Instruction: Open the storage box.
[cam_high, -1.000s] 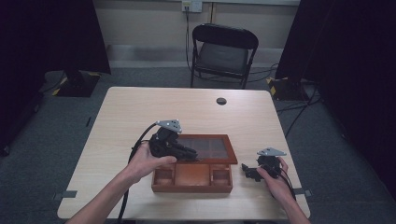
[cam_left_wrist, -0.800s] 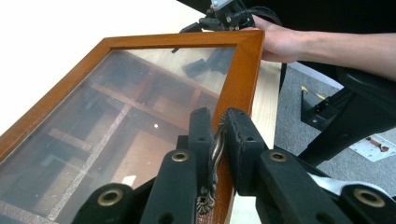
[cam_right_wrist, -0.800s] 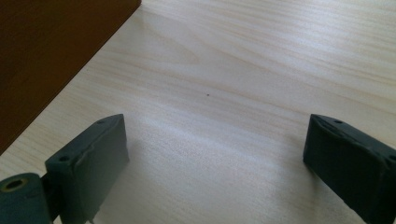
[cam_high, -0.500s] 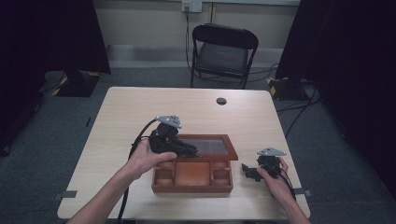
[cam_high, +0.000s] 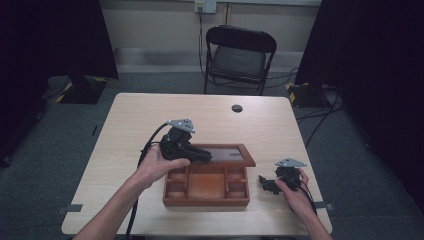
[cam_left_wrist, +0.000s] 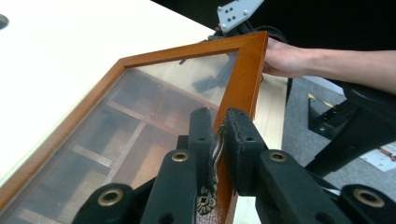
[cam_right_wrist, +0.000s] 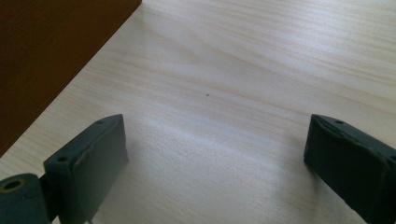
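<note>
Surface (cam_high: 150, 125): pale wood, carries everything. A folding chair (cam_high: 240, 55) stands beyond its far edge; a small dark disc (cam_high: 237, 108) lies near the far edge.

Wooden box (cam_high: 206, 187): sits near the front edge, between the two hands. Its divided compartments lie open to the high view.

Lid (cam_high: 232, 154): glass pane in a wooden frame, hinged at the box's far side and raised at a tilt. A second ago it lay much lower over the box; half a second ago it was partly up; it now stands higher, with more of the compartments uncovered.

Left gripper (cam_high: 197, 154): held over the box's left rear part. In the left gripper view its fingers (cam_left_wrist: 243, 140) are clamped on the lid's frame edge, at a small brass fitting (cam_left_wrist: 212, 186). The hand has lifted slightly with the lid over the last second.

Right gripper (cam_high: 265, 182): rests low on the surface just right of the box, not touching it. Same spot as in both earlier frames. In the right gripper view its fingers (cam_right_wrist: 93, 158) stand wide apart over bare wood, nothing between them, with the box's dark side at the upper left.
</note>
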